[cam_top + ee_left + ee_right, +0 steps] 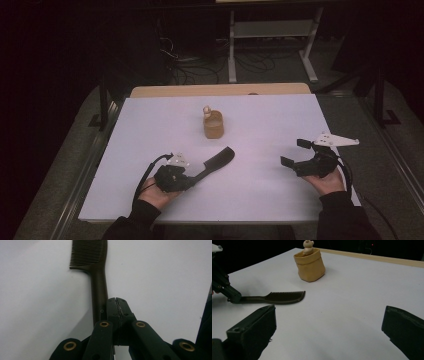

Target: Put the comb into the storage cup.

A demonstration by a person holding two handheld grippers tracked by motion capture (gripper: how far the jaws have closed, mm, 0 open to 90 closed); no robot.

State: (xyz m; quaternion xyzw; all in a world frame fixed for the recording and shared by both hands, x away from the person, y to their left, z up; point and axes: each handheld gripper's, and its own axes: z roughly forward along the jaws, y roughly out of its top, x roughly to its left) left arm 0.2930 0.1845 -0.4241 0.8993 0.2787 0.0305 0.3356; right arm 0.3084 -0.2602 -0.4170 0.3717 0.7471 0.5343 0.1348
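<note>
Left gripper (192, 177) clamped on handle of dark comb (216, 161), near front-left of white desk (270, 115); comb's long axis pointed away toward tan pouch (213, 125) at desk's middle. Right gripper (296, 154) near right edge, jaws wide apart, holding nothing, farther from comb.

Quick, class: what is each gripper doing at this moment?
Left gripper: shut on the handle of the dark plastic comb.
Right gripper: open, holding nothing, jaws wide apart above the white table.
</note>
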